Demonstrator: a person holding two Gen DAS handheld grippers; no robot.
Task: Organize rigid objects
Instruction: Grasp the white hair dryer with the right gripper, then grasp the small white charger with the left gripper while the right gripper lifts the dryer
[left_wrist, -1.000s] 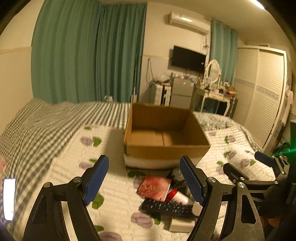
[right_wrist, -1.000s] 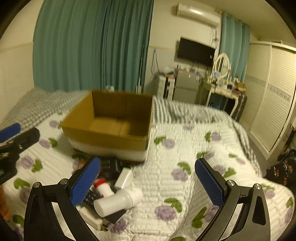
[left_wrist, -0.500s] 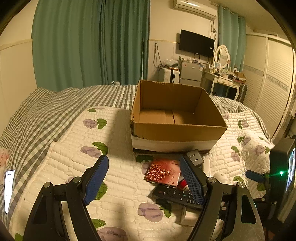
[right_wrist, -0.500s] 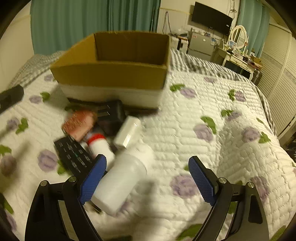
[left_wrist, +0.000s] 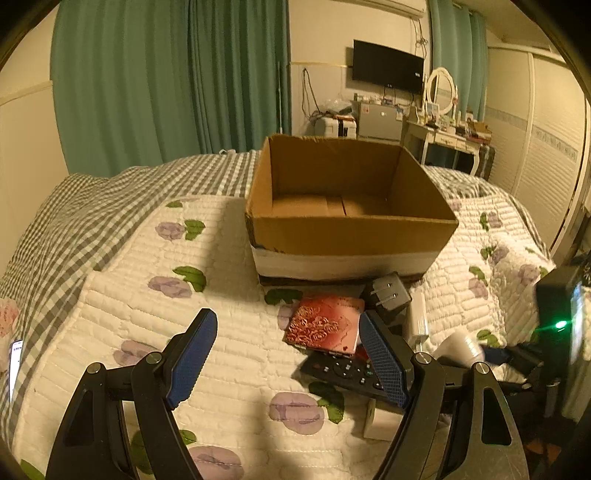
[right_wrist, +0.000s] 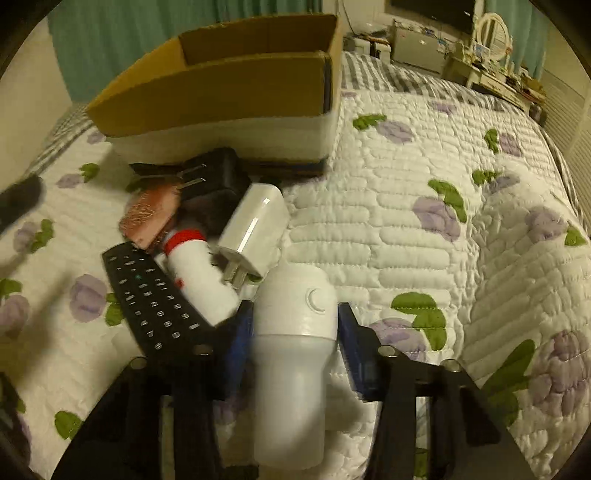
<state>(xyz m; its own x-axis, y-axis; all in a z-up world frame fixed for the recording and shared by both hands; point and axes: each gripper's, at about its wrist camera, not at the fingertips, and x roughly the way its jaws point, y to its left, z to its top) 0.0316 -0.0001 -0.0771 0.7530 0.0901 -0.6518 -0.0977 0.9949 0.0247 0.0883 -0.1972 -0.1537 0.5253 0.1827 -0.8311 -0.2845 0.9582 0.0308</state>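
1. Nothing sits in the box (left_wrist: 351, 229) yet, as far as we can see its floor, so we think the job has only just begun.
2. We have the big white bottle (right_wrist: 295, 354) between the blue pads of our right claw (right_wrist: 295, 332). The pads sit close on both its sides, but the picture is blurry, so we cannot tell if they squeeze it yet. The bottle lies on the quilt (right_wrist: 443, 184) at the near end of the pile.
3. Just beside it lie the other things to tidy: a small white bottle with a red ring (right_wrist: 199, 266), a white plug (right_wrist: 255, 229), a black plug (right_wrist: 218, 173), a black remote (right_wrist: 155, 299) and a red card with roses (left_wrist: 325, 325). They touch and partly lie on each other, right in front of the box.
4. Our left claw (left_wrist: 288, 354) is wide open and holds nothing. It hangs above the quilt, just left of the pile.
5. The box stands on the bed behind the pile, with its top open.
6. We think all six things are left to move. The big bottle looks like the first to go in.
7. Beyond the bed we see green curtains (left_wrist: 147, 92), a TV (left_wrist: 388, 70) on the wall and a desk with a round mirror (left_wrist: 441, 88).
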